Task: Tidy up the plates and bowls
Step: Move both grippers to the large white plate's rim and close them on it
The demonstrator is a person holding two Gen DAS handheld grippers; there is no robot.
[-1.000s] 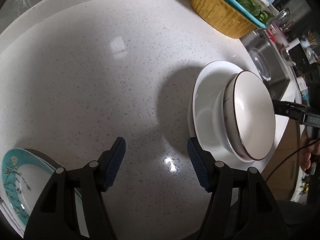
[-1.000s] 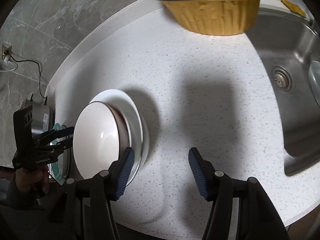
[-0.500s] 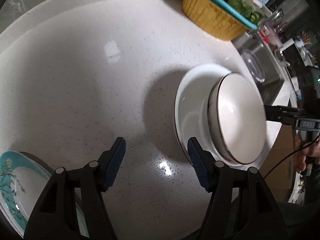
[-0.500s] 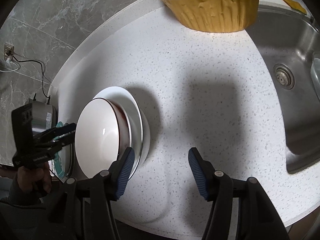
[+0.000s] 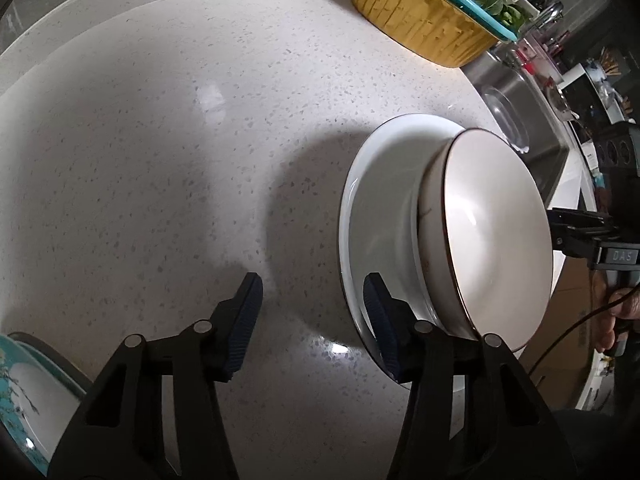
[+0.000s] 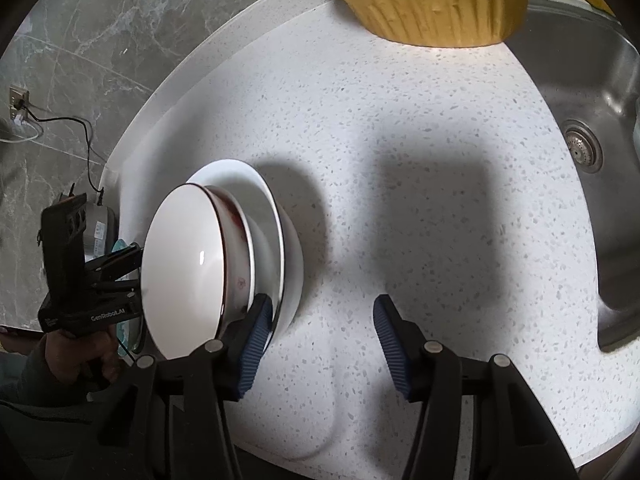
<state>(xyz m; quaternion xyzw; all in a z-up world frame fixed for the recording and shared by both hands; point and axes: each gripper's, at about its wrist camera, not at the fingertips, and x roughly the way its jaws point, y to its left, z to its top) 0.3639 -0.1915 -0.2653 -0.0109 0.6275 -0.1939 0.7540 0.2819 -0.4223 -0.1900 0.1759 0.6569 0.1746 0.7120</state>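
A white bowl with a dark rim sits on a stack of white plates on the speckled counter. My left gripper is at the stack's left side. Its jaws are closing, with the right finger over the plate and the rim between the fingers, untouched by the pads. From the opposite side my right gripper is also closing, its left finger against the stack's edge and the rim between the fingers. A teal flowered plate lies at the lower left.
A yellow basket with a teal colander of greens stands at the back. The steel sink lies to the right of the stack. A grey appliance and a cable are by the wall. The counter's front edge runs close below the grippers.
My left gripper has moved down and toward the plate stack, so its right finger now overlaps the rim, and its jaws have narrowed. The right gripper's jaws narrowed a little.
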